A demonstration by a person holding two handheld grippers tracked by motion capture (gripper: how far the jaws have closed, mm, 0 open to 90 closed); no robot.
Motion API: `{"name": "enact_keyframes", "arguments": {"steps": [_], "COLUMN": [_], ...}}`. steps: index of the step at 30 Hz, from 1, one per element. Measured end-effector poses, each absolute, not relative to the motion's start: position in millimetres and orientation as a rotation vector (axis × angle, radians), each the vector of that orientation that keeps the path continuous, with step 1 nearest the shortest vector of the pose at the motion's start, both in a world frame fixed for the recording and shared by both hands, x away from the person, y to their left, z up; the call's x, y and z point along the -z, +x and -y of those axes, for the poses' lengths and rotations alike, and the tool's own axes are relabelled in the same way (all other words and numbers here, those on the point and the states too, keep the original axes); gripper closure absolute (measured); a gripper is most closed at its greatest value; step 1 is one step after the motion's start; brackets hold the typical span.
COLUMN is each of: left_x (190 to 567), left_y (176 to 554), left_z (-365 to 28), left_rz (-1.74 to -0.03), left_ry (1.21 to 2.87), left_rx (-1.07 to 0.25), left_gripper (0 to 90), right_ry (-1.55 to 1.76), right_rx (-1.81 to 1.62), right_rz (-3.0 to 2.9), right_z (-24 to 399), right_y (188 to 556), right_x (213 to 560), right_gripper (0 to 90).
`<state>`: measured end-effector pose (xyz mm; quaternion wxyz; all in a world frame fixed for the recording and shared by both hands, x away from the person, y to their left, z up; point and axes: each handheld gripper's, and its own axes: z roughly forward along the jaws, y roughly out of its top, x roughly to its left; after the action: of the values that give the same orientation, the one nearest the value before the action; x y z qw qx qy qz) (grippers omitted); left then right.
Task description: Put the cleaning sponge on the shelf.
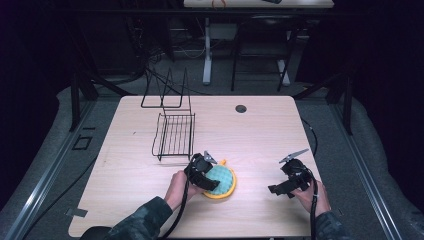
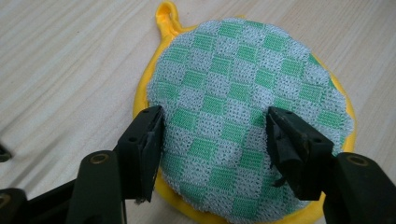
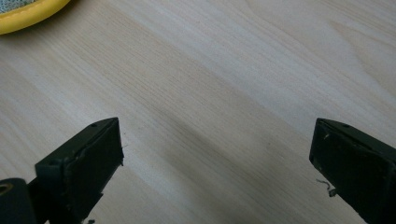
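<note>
The round green-and-white checked cloth pad with yellow rim (image 2: 247,121) is straddled by the left gripper (image 2: 215,140), its jaws apart, loop at twelve o'clock; the right gripper (image 3: 215,163) is held wide open at three o'clock.

Black wire rack (image 1: 174,134) far left on wood table (image 1: 260,135), grommet hole (image 1: 241,108) nr far edge

Both forearms, in camouflage sleeves, reach in from the near edge. The left hand (image 1: 177,187) tips its tool, the left tool (image 1: 209,171), forward and down, its jaws partly parted, pads (image 2: 149,140) set against what lies under them. The right hand (image 1: 312,197) holds the right tool (image 1: 287,182) low, its jaws spread wide with nothing between them.
</note>
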<state>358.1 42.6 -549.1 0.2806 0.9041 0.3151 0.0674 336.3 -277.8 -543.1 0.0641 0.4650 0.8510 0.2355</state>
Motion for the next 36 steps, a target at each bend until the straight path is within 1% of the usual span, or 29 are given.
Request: {"name": "enact_keyframes", "arguments": {"steps": [5, 21, 36], "left_x": [548.6, 549.3, 549.2], "left_y": [358.0, 358.3, 358.1], "left_z": [-43.1, -46.8, -48.3], "left_rz": [-0.841, -0.844, -0.828], "left_ry": [2.430, 2.396, 2.387], "left_rx": [-0.194, -0.183, -0.191], "left_gripper": [46.0, 54.7, 55.2], "right_ry": [1.405, 1.389, 1.396], "right_rx": [-0.711, -0.714, -0.714], "right_rz": [-2.570, -2.582, -2.591], "right_z": [277.8, 277.4, 277.5], "right_y": [336.3, 336.1, 335.2], "right_x": [543.0, 542.8, 541.9], "right_gripper": [2.0, 2.6, 3.0]}}
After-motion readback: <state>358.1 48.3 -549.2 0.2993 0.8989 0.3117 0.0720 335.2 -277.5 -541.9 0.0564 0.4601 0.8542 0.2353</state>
